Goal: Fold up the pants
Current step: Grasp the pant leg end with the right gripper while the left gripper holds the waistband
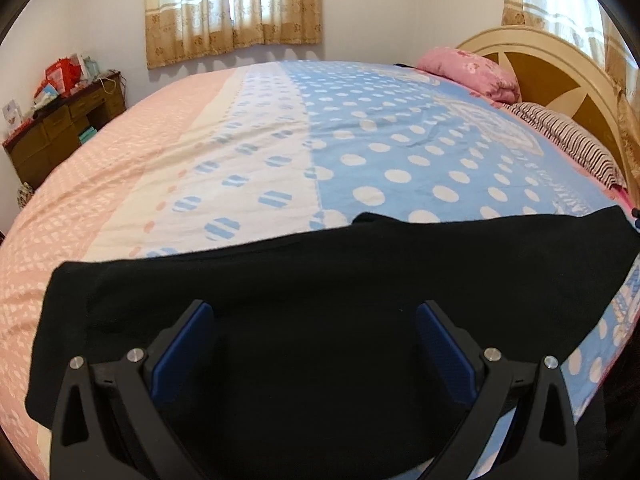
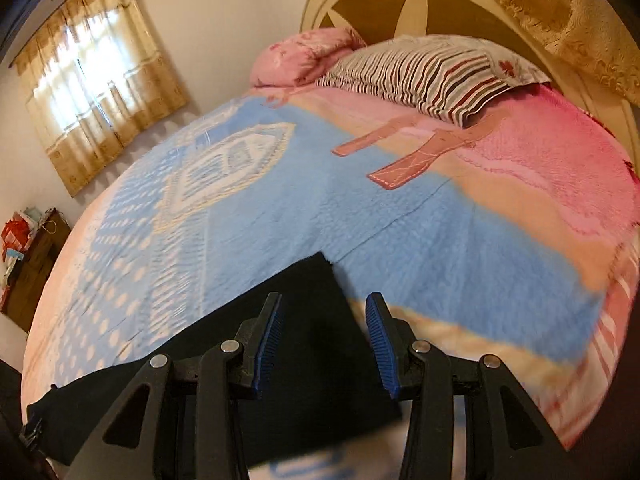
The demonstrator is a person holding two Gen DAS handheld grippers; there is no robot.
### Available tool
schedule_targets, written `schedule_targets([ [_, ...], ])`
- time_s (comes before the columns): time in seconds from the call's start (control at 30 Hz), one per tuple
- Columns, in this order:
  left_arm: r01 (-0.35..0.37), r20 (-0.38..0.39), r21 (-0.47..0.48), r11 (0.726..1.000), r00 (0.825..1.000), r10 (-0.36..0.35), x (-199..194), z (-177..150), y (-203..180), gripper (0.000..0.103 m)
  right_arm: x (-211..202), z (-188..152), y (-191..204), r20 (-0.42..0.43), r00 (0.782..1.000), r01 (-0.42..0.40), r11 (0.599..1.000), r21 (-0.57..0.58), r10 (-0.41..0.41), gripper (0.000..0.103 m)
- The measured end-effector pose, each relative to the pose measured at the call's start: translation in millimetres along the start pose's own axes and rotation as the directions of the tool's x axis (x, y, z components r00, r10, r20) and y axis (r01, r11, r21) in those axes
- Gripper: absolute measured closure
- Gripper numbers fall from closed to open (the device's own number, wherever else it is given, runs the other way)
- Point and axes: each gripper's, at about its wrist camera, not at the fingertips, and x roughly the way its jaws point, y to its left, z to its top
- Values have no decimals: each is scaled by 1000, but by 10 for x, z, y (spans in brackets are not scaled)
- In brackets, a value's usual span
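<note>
Black pants (image 1: 320, 280) lie spread flat across the near edge of the bed, running left to right. My left gripper (image 1: 314, 316) hovers over their middle, wide open and empty, its blue pads (image 1: 188, 344) apart. In the right wrist view the pants (image 2: 312, 320) end in a corner that points toward the pillows. My right gripper (image 2: 324, 308) is open above that right end, with nothing between its fingers. Its left pad (image 2: 268, 344) is over the cloth and its right pad (image 2: 380, 340) is past the cloth's edge.
The bed has a blue polka-dot and pink cover (image 1: 360, 140). A striped pillow (image 2: 420, 72) and a pink quilt (image 2: 304, 56) lie by the cream headboard (image 2: 400, 0). A cluttered wooden dresser (image 1: 64, 120) stands by the wall at left, under curtained windows.
</note>
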Motion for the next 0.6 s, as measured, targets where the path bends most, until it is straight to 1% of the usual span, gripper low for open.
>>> schedule_targets([
  [0.07,-38,7,8,999,999,38,13,4,5,0,162,50,12,-34,999,-5,1000,-27,4,58],
  [0.1,-56,3,6,998,998,56,36,5,23,0,249,68,21,-58,998,-18,999,-29,16,59],
  [0.13,-59,-7,1,998,998,59,64,4,42,0,300,72,11,-70,997,-42,999,-18,41,59],
  [0.2,-58,-37,-18,998,998,57,126,-11,85,0,264,77,7,-46,995,-90,996,-11,90,59],
  [0.27,-53,-45,-22,998,998,52,145,-31,86,0,63,70,-11,15,995,-102,995,-8,102,59],
  [0.37,-54,-45,-10,999,998,53,140,-64,48,0,-226,3,-235,59,998,-40,999,29,39,59],
  [0.43,-44,-46,-16,999,998,43,152,-66,42,0,-346,-78,-389,54,998,17,999,46,-20,60],
  [0.5,-39,-45,-18,999,998,38,167,-67,36,0,-437,-217,-468,37,995,87,996,17,-87,66],
  [0.6,-38,-44,-19,999,998,37,164,-67,31,0,-479,-369,-421,20,990,137,989,-63,-136,70],
])
